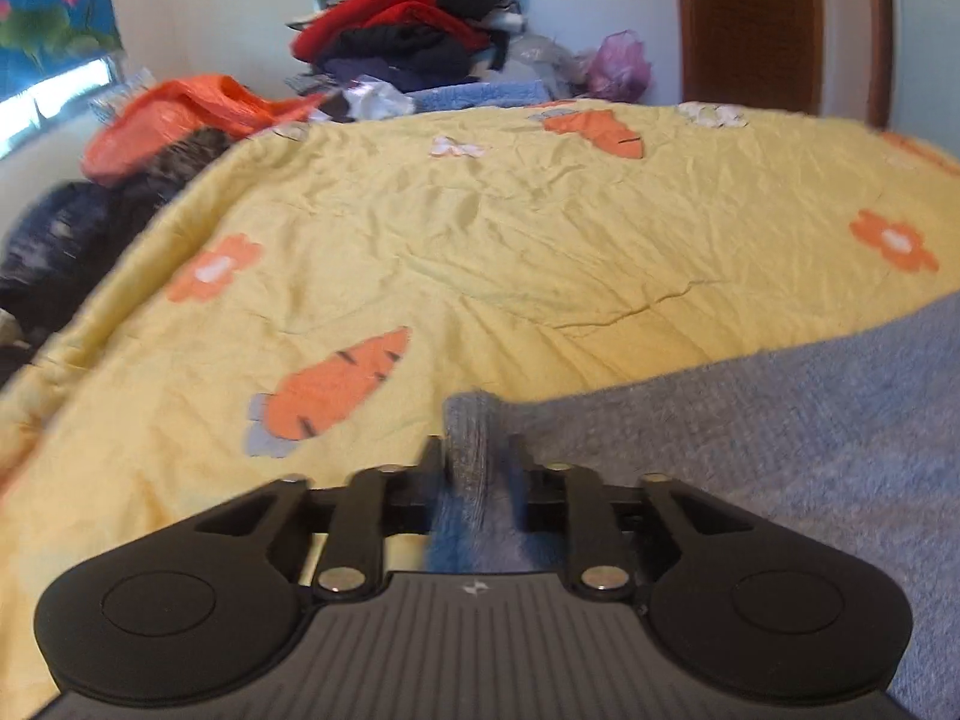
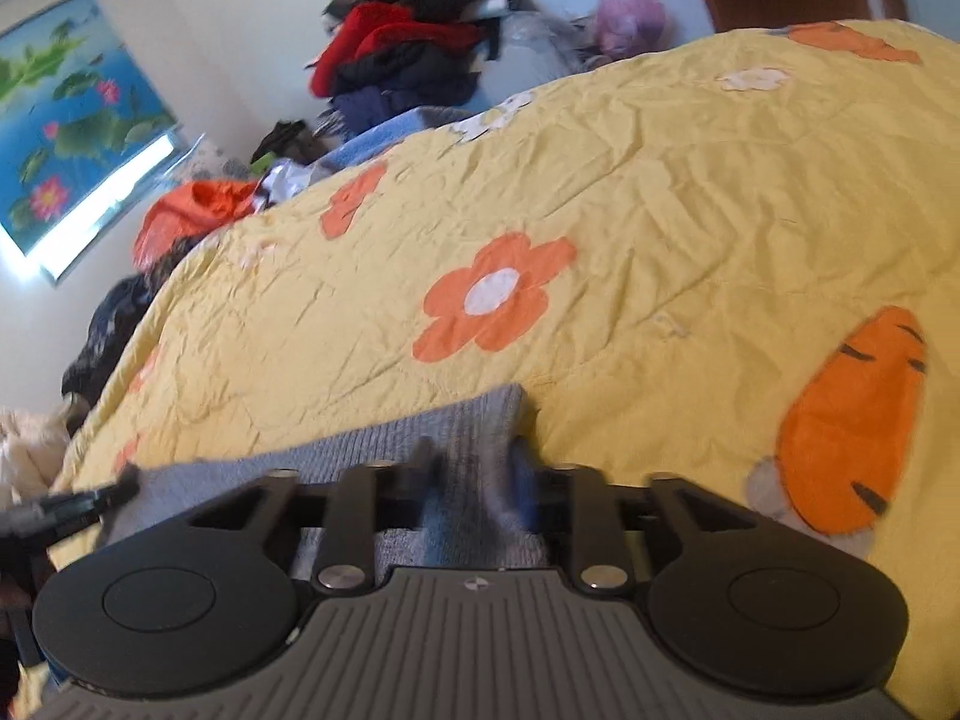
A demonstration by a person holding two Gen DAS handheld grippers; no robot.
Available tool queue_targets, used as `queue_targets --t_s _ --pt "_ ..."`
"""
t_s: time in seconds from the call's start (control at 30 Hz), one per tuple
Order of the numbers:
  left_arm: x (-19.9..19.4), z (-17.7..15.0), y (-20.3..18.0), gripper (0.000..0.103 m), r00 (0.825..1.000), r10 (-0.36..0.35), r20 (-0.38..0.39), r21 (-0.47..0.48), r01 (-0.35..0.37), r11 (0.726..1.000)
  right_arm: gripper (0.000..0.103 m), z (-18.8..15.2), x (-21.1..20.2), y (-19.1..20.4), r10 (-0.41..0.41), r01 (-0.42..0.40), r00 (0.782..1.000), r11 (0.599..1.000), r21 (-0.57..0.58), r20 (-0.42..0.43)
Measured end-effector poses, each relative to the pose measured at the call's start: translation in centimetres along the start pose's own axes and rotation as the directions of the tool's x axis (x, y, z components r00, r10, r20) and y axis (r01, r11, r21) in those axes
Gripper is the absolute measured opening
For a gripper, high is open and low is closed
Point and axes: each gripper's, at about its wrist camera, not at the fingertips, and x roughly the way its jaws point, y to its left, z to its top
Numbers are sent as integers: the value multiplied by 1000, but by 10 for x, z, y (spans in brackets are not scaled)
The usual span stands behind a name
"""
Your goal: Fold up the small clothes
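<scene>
A grey-blue knit garment (image 1: 780, 450) lies on the near part of a yellow quilt (image 1: 510, 252) printed with carrots and flowers. In the left wrist view, my left gripper (image 1: 474, 456) has a raised fold of the garment's edge filling the gap between its fingers, and the pads press on it. In the right wrist view, the same garment (image 2: 360, 450) stretches to the left. My right gripper (image 2: 471, 456) holds its bunched corner the same way. A black part of the left gripper pokes in at the garment's far left end. Motion blur softens both grips.
A tall heap of red, black and dark clothes (image 1: 414, 18) stands at the far end of the bed, with a pink bag (image 1: 618, 66) beside it. An orange bag (image 1: 174, 114) and dark clothes (image 1: 66, 240) lie along the left side. A brown door (image 1: 756, 18) is at the far right.
</scene>
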Motion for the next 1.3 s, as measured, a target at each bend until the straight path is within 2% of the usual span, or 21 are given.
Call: queue_targets --t_s 0.03,0.07,0.13,0.2,0.27,0.37,0.43,0.47,0.53,0.67,0.77,0.83,0.9,0.97,1.03,1.1,1.17,1.2,1.23,1.3 --pt "-11 1 -5 51 998 54 18 7 -55 998 59 0 -12 5 -22 22 999 1000 -5 46" --pt "-25 1 -9 73 995 83 57 -3 -83 997 60 -2 -24 12 -33 36 995 999 -35 98" --pt "-47 0 -18 90 991 40 130 -35 -36 999 64 -6 -46 32 -22 41 983 994 -100 180" --pt "-55 1 -34 90 989 -23 146 -40 29 999 75 -12 -51 48 18 5 984 991 -133 177" --pt "-50 0 -55 90 991 -48 127 -13 50 999 79 -19 -39 63 31 -9 991 987 -162 132" --pt "-34 -7 -77 90 995 -60 81 17 59 998 78 -31 -12 70 -29 40 997 984 -175 67" --pt "-21 -16 -83 91 998 -43 50 26 42 999 78 -41 1 68 -72 79 996 978 -194 44" --pt "-20 -24 -80 91 995 -47 84 9 46 999 77 -49 5 69 -97 106 994 967 -233 52" --pt "-19 -26 -72 91 995 -70 75 -25 72 997 76 -55 4 68 -102 120 992 952 -283 79" --pt "-13 -26 -61 91 993 -107 52 -97 112 989 76 -48 -1 51 -87 108 992 962 -250 92" --pt "-14 -27 -63 91 993 -101 55 -95 106 990 76 -47 -3 48 -73 92 994 966 -241 86" --pt "-14 -27 -63 91 993 -102 55 -98 107 989 75 -49 -5 58 -131 151 987 950 -272 92" --pt "-15 -27 -63 91 993 -101 55 -101 106 989 78 -53 -15 71 -170 203 976 940 -274 137" --pt "-16 -27 -65 91 994 -97 56 -98 102 990 80 -58 -27 83 -98 141 982 948 -287 161" --pt "-15 -26 -64 91 994 -98 55 -99 103 990 89 -61 -30 96 -49 95 988 937 -337 144" --pt "-15 -26 -64 91 993 -100 56 -99 105 989 91 -65 -20 103 -91 137 987 903 -408 130" --pt "-15 -27 -63 91 993 -107 58 -102 112 988 91 -68 0 95 -183 202 979 882 -425 87" --pt "-13 -27 -61 91 992 -116 59 -109 122 987 97 -68 7 84 -181 191 981 896 -401 63" --pt "-12 -26 -59 92 991 -123 58 -117 129 985 97 -63 4 78 -135 148 989 922 -357 61" --pt "-12 -26 -56 92 991 -121 59 -128 128 983 100 -60 5 73 -115 126 992 937 -326 52"
